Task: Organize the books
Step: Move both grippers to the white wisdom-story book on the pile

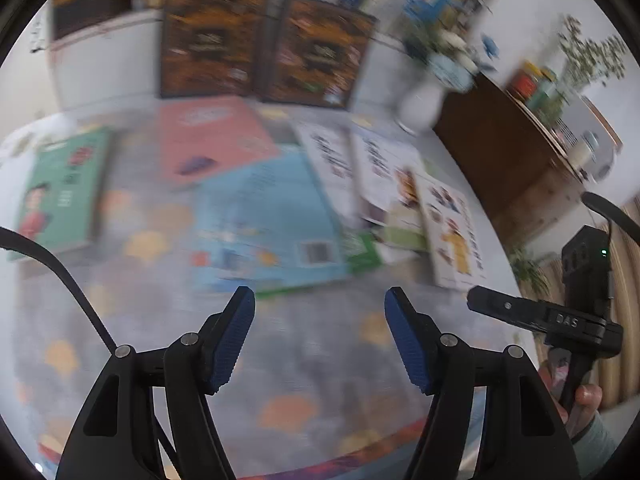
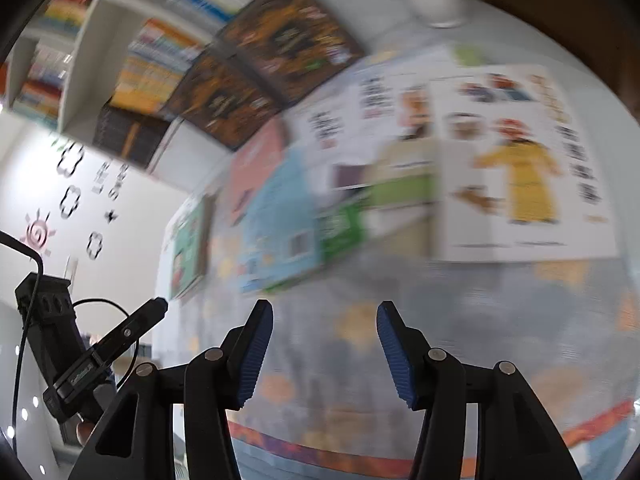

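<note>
Both grippers, left gripper (image 1: 320, 338) and right gripper (image 2: 325, 354), hang over the table (image 1: 312, 360) with jaws apart and nothing between them. The books (image 1: 264, 220) lie flat and overlapping toward the table's far edge, probably awaiting sorting.

Bright book covers on a grey, orange-dotted cloth

The tablecloth (image 1: 320, 360) is pale grey with soft orange blotches and a red-orange border. On it lie a green book (image 1: 64, 192), a pink book (image 1: 212, 140), a light blue book (image 1: 264, 220) and a white book (image 2: 520, 160) showing a figure in yellow. Two dark brown books (image 1: 264, 46) carry orange patterns.
</note>
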{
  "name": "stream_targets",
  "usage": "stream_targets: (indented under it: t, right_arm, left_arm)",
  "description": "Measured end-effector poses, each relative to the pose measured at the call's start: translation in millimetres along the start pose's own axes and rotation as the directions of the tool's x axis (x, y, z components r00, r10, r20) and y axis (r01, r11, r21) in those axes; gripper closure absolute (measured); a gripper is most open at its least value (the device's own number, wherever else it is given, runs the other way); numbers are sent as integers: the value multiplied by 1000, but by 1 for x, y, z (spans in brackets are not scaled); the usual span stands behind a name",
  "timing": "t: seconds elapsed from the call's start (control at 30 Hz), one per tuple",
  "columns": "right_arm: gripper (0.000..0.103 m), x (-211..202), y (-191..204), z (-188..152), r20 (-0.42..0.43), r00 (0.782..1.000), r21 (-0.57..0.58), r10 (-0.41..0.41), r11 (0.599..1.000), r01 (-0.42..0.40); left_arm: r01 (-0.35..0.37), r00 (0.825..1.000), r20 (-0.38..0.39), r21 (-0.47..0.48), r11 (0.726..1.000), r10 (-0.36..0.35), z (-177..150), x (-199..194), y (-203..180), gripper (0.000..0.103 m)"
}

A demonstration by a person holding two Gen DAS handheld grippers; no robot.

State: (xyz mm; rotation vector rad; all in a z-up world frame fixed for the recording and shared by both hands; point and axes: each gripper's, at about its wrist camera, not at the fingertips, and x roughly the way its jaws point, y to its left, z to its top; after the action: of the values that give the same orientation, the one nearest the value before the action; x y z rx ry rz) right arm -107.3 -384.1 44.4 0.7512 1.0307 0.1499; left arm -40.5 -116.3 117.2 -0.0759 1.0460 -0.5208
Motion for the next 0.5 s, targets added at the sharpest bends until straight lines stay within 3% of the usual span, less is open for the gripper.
stream_targets:
  t: [0.13,0.27,0.33,0.4,0.5]
  right_arm:
    - [51,-24,-56,3,51,996,102,-68,993,62]
    - [51,-46,-96,14,123,975,188,-184,969,159]
    - [55,-52,-108,21,137,970,196,-200,965,172]
    - [57,-52,-119,35,133,956,190,-262,953,235]
    - [58,-44,-138,56,118,953,188,-278,949,254]
  left_arm:
    - [84,995,-50,12,996,-83,2,40,-42,37]
    - [140,988,-77,58,988,-135,7,80,-87,40]
    - [158,984,-94,70,985,-152,10,99,-104,44]
    - [173,979,-120,62,983,-164,15,121,-117,55]
    - [168,978,-134,27,985,-163,22,146,-124,55]
